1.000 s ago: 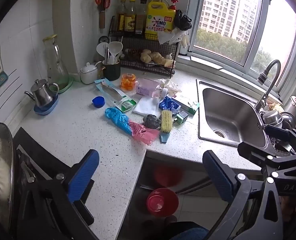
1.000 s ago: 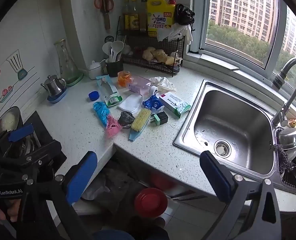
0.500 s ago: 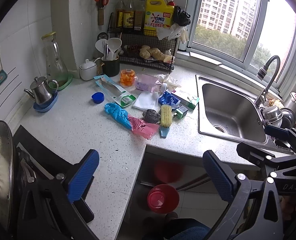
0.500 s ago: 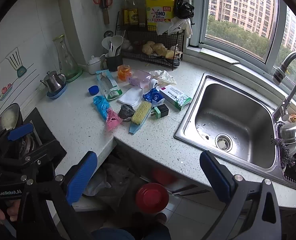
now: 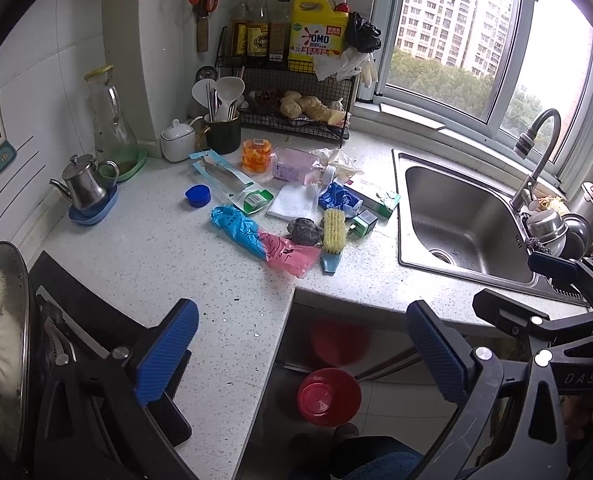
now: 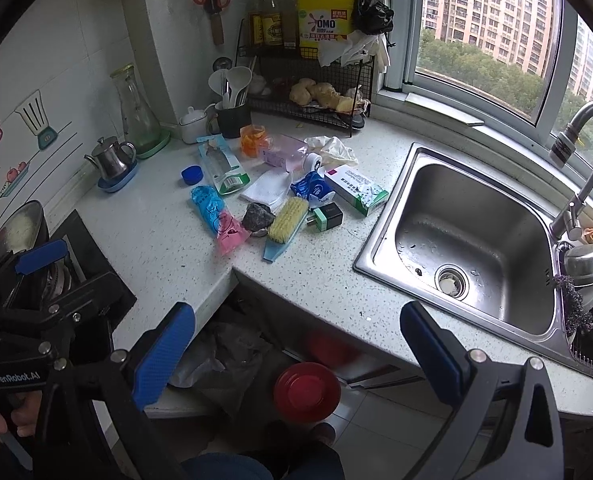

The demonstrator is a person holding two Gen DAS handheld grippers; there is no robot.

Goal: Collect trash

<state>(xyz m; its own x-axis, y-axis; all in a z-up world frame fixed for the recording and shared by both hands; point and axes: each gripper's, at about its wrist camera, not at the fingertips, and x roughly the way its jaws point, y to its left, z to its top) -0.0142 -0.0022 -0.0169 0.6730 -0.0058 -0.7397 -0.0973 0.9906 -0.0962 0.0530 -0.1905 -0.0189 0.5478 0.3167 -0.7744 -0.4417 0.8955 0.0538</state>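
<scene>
Left wrist view: the left gripper (image 5: 300, 354) fills the lower frame, fingers wide apart and holding nothing. The trash (image 5: 292, 208) lies mid-frame on the counter (image 5: 136, 256), left of the sink (image 5: 464, 220). In the right wrist view, the right gripper (image 6: 296, 352) gapes likewise, low in frame above a red bin (image 6: 306, 392).

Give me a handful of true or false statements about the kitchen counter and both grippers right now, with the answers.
1. Both grippers, left gripper and right gripper, are open and hold nothing. True.
2. The yellow scrub brush lies in the sink. False: it lies on the counter, left of the sink.
3. The blue cap sits near the steel teapot. True.
4. The red bin stands on the counter. False: it is on the floor below.
</scene>
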